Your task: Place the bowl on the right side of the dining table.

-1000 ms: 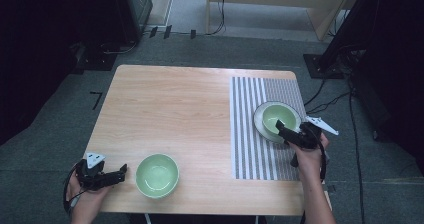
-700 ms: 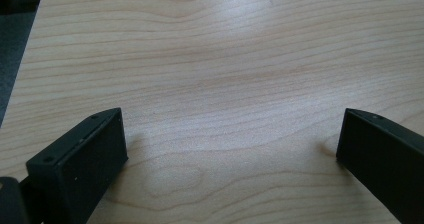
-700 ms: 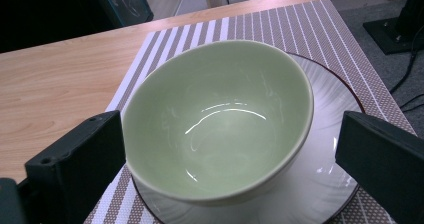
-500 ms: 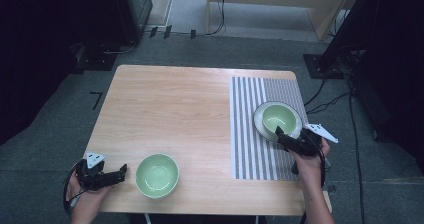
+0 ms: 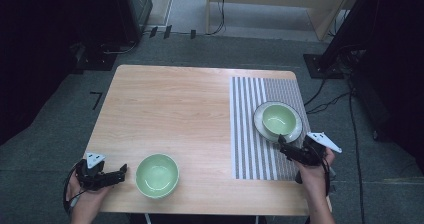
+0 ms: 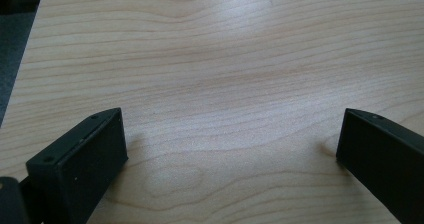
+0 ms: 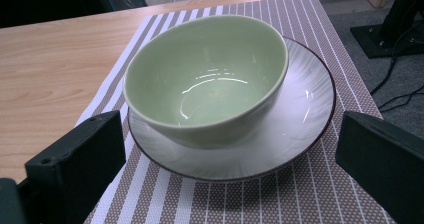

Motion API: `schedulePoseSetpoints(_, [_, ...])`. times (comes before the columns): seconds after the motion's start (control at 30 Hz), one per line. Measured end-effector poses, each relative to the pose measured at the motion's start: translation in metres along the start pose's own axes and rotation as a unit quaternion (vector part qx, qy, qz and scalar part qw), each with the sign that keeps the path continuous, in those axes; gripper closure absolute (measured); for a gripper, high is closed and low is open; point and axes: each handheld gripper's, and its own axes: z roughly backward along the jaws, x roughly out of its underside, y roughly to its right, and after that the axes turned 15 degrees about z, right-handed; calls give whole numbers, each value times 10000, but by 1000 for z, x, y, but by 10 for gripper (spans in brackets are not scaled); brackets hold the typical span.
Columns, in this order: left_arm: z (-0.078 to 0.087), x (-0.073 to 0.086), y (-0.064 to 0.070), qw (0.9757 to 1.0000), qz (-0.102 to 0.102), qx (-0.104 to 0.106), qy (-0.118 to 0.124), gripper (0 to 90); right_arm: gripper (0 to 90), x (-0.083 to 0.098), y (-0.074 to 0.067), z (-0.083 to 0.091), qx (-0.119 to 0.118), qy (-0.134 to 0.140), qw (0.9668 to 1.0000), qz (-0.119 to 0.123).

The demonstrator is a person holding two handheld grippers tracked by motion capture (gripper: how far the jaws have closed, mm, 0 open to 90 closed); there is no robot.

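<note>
The right gripper (image 5: 284, 147) has its two black jaws spread wide, with nothing between them; in the right gripper view the gripper (image 7: 230, 149) frames a green bowl (image 7: 207, 79) that sits upright on a white plate (image 7: 305, 109) with a dark rim. The jaw tips stop just short of the plate's near edge, apart from it. From above, the bowl (image 5: 278, 119) and plate (image 5: 295, 134) lie at about eleven o'clock from this gripper, both resting on a striped placemat (image 5: 250, 134) that covers the right part of the wooden table (image 5: 170, 109). The right hand (image 5: 314, 171) holds the gripper from behind, at its five o'clock, over the near right corner of the mat.

The left gripper (image 5: 121, 172) is also wide open and holds nothing; in the left gripper view the gripper (image 6: 232, 134) shows bare wood grain (image 6: 225, 74) between its jaws, which sit low over the tabletop. In the high view its jaws point toward three o'clock, at a second green bowl (image 5: 157, 174) standing upright just beside the tips but apart from them, near the table's front edge. The left hand (image 5: 85, 196) grips the tool at the table's near left corner, roughly at seven o'clock from the jaws.

The two bowls are well apart, the plated one at about two o'clock from the bare one.
</note>
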Motion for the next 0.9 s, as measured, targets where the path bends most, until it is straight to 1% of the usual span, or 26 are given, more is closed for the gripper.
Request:
schedulePoseSetpoints(0.13, [0,0,0,10000,1,0,0,0,0,4,-2,7,-5,4,10000,30])
schedulePoseSetpoints(0.33, [0,0,0,10000,3,0,0,0,0,14,-3,15,-12,-66,10000,72])
schedulePoseSetpoints(0.37, [0,0,0,10000,0,0,0,0,0,16,-3,16,-7,-70,9999,100])
schedulePoseSetpoints(0.5, [0,0,0,10000,0,-1,1,0,0,21,-1,22,31,-120,9999,81])
schedulePoseSetpoints(0.63, [0,0,0,10000,1,0,0,0,0,24,1,25,67,-131,9999,36])
schedulePoseSetpoints(0.8, [0,0,0,10000,0,0,0,0,0,30,0,29,52,-180,9998,107])
schedulePoseSetpoints(0.9, [0,0,0,10000,0,-1,0,0,0,32,1,30,57,-187,9998,96])
